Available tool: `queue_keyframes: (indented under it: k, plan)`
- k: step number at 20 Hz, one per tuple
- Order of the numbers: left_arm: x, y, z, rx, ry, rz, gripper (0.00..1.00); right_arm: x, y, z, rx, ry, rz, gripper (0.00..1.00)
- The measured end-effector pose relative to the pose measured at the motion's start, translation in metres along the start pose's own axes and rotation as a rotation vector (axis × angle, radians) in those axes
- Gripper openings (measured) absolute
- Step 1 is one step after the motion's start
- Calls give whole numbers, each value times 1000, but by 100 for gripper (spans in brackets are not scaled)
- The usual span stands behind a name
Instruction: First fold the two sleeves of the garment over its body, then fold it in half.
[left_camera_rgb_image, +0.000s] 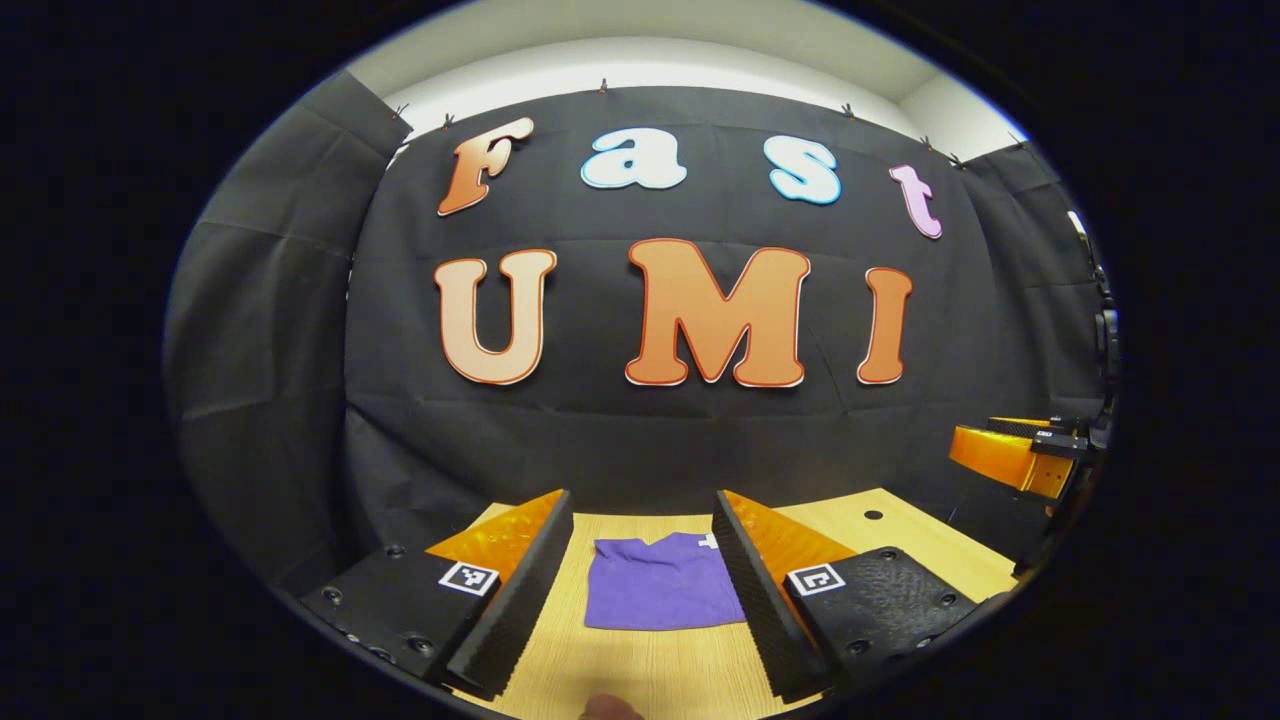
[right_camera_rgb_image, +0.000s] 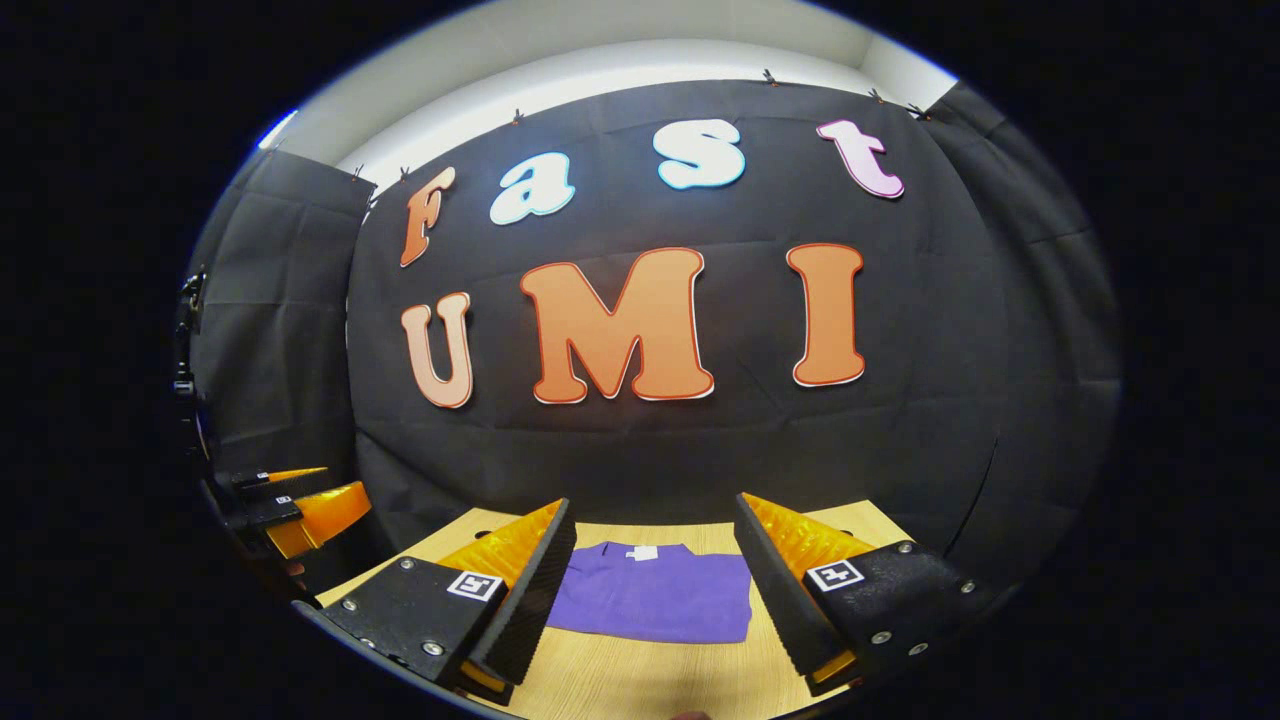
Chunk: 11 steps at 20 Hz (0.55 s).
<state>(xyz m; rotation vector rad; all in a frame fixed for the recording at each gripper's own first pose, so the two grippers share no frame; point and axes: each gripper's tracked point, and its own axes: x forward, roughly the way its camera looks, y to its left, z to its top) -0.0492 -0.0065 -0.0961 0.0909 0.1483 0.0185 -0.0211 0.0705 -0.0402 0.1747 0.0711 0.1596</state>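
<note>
A purple garment (left_camera_rgb_image: 660, 590) lies folded into a compact rectangle on the wooden table (left_camera_rgb_image: 640, 670), a white label at its far edge. In the left gripper view my left gripper (left_camera_rgb_image: 640, 600) is open, raised above the table, the garment showing between its fingers untouched. The right gripper view shows the same purple garment (right_camera_rgb_image: 655, 600) with my right gripper (right_camera_rgb_image: 655, 600) open over it, nothing between its fingers. The right gripper (left_camera_rgb_image: 1020, 455) also appears at the far right of the left gripper view, and the left gripper (right_camera_rgb_image: 290, 505) at the far left of the right gripper view.
Black cloth walls close the booth behind and on both sides. The wooden table (right_camera_rgb_image: 640, 680) runs up to the back wall. A small dark hole (left_camera_rgb_image: 873, 515) sits in the tabletop at the far right.
</note>
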Motion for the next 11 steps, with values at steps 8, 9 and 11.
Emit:
queue_keyframes:
  k: [8,9,11]
  plan:
    - [-2,2,-4,-12,7,6,89,-2,4,-1,-56,-23,-16,95]
    - [-1,1,-3,-11,4,6,89,-3,4,-1,-67,-25,-14,95]
    - [0,-2,-5,-6,1,3,89,-3,6,-4,-87,-17,-12,95]
